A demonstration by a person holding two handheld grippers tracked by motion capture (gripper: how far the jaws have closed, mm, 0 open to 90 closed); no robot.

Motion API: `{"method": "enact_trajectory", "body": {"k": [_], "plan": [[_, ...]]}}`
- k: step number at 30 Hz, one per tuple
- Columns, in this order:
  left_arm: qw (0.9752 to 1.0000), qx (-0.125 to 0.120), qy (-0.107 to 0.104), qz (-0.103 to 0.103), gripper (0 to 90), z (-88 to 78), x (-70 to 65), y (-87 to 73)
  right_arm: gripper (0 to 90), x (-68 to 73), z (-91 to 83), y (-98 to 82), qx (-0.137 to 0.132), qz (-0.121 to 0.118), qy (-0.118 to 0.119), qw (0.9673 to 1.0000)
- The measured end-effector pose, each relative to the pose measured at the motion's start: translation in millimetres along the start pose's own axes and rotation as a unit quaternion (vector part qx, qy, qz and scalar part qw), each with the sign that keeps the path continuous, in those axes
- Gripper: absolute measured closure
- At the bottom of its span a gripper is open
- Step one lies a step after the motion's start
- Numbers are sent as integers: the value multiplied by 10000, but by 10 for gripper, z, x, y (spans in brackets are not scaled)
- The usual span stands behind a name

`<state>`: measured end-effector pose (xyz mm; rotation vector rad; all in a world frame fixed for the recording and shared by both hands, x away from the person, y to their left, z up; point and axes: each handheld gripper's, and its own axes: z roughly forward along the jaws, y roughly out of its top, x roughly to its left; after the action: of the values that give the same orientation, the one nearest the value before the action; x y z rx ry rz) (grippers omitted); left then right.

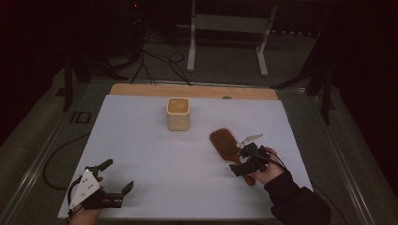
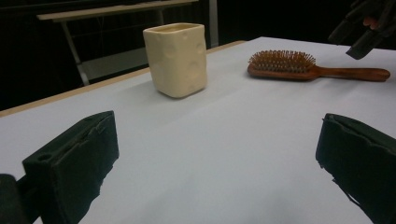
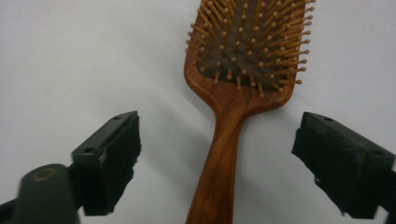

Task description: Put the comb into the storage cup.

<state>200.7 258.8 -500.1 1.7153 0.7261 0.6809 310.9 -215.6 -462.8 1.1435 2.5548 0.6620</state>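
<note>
A dim workspace seen from above: a bench (image 1: 141,90) covered by a white sheet (image 1: 155,164), with a person's two hands coming in from the near edge, each holding a gripper

A wooden brush (image 1: 224,143) lies flat on the sheet at the right, bristles up, its handle pointing back toward the person, which leaves the handle free to be taken from above. The right gripper (image 1: 245,161) hangs directly over that handle. In the right gripper view its two black jaws stand wide apart with nothing between them but the handle (image 3: 224,158), which runs up the middle of the gap; the jaws look clear of the wood on both sides, so this reads as lining up for a grasp, not yet made

A cream cup (image 1: 178,114) stands upright farther back near the centre, well apart from the brush, its mouth open upward, likely where the brush belongs

The left gripper (image 1: 115,180) rests low at the near left corner, far from both things, jaws wide and empty, seemingly waiting
</note>
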Motion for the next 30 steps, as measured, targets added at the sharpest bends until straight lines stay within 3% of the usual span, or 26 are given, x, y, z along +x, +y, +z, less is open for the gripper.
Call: {"method": "enact_trajectory", "body": {"k": [10,16,19,22,28,30], "plan": [[10000,8,9,6,0,-2,1,-3,119,-29,176,50,394,164,-68,9991],[10000,7,0,2,0,-1,1,-3,143,-63,282,76,763,280,-185,9965],[10000,-21,7,7,0,-7,4,2,159,-88,309,95,871,459,-185,9950],[10000,-15,-8,8,0,-10,3,1,233,-108,325,119,1016,540,-269,9930],[10000,-22,-17,-8,0,-12,5,2,325,-128,368,145,1290,664,-185,9892],[10000,-33,-22,-20,0,-11,3,5,400,-131,396,158,1405,678,-175,9876]]}}
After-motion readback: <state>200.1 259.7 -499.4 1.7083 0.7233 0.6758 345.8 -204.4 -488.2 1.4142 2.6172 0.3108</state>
